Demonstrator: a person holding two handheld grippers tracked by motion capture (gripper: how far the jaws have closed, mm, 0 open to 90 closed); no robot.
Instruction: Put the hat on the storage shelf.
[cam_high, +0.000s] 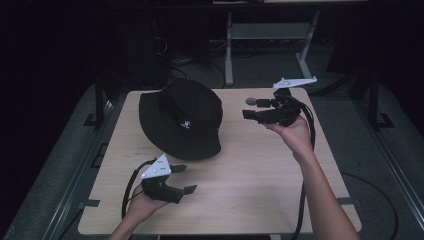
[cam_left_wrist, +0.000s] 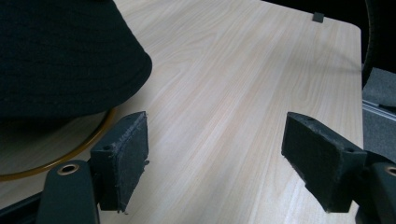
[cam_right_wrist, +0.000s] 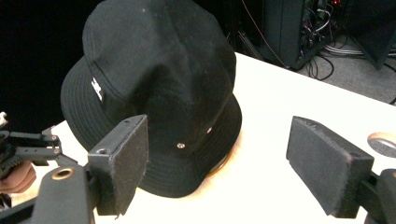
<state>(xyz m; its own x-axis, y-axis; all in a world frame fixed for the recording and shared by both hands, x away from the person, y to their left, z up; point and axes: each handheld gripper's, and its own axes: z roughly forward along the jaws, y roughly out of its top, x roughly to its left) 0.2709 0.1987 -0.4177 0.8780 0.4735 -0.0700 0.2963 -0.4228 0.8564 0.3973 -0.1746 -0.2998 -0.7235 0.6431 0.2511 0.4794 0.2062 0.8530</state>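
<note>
So the black hat (cam_high: 182, 117) sits on the table (cam_high: 260, 170), back-left part. Left gripper (cam_high: 182, 178) hangs just in front of the brim, jaws wide, nothing between them. Right gripper (cam_high: 248, 109) hovers off to the hat's right, jaws wide too, pointing at it.

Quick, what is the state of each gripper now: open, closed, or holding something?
Left gripper: open, holding nothing, near the brim of the black hat.
Right gripper: open, holding nothing, pointed at the hat.
</note>
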